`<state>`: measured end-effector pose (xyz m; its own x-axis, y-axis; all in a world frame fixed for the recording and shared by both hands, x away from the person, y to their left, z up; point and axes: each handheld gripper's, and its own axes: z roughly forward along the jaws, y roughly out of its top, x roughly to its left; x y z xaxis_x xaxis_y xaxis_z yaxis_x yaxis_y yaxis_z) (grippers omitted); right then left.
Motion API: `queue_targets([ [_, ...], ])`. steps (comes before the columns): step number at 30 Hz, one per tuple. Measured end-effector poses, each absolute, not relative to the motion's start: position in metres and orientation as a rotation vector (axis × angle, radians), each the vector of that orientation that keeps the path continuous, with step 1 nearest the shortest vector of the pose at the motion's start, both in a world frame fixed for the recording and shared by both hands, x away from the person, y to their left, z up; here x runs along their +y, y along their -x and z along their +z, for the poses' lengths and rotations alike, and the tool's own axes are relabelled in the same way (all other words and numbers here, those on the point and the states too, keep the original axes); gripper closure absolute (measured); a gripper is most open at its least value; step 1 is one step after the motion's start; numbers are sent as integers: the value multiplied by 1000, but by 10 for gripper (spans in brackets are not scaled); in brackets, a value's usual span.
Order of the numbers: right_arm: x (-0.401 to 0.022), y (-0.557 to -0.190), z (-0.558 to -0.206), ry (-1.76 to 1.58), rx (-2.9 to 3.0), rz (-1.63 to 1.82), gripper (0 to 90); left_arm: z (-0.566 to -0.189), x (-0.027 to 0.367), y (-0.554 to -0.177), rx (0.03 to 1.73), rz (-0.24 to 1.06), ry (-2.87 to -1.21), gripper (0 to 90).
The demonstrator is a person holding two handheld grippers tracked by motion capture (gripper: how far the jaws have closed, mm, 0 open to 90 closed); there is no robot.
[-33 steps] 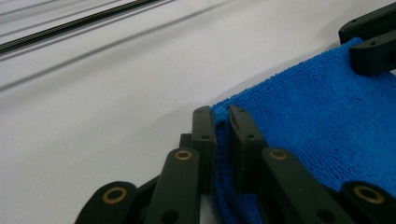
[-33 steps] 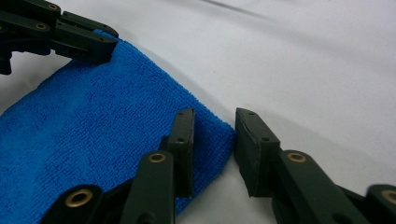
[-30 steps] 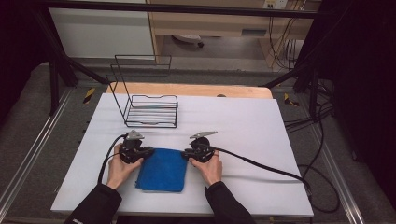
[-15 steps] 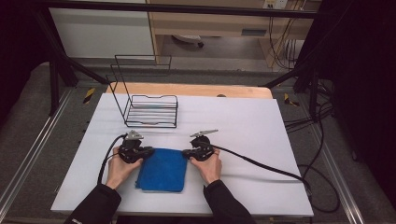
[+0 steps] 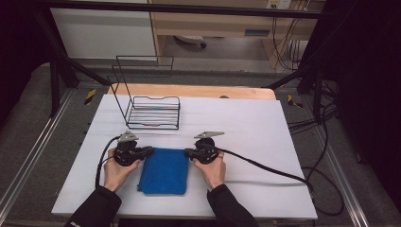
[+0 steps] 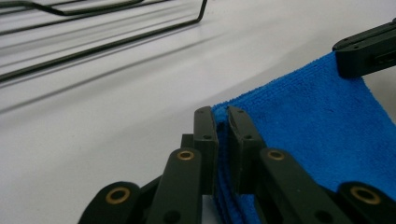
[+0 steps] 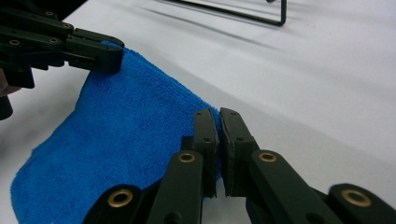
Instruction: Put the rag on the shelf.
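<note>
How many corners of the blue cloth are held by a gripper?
2. The left gripper pinches the far left corner of the blue cloth; the right gripper pinches its far right corner. The near corners lie free.

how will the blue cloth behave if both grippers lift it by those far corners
The blue cloth looks like soft, fuzzy microfibre folded in layers, so it will probably droop between the left gripper and right gripper and may unfold. It seems light. Its napped pile should resist slipping from the shut jaws.

Both grippers, left gripper (image 5: 145,151) and right gripper (image 5: 189,152), seemingly pinch the blue cloth (image 5: 164,171) at its far corners
</note>
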<state>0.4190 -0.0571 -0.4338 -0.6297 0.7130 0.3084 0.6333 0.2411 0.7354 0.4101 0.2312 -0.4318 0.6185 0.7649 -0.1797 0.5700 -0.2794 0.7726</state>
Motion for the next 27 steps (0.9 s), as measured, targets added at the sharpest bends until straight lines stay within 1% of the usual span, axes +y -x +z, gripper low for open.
queue_targets([
  [13,-61,-407,-420,-1232,2361,1440,865,-415,234,-392,1001,349,-1946,830],
  [27,-65,-400,-405,-1153,2303,1518,866,-399,237,-380,961,373,-1889,830],
])
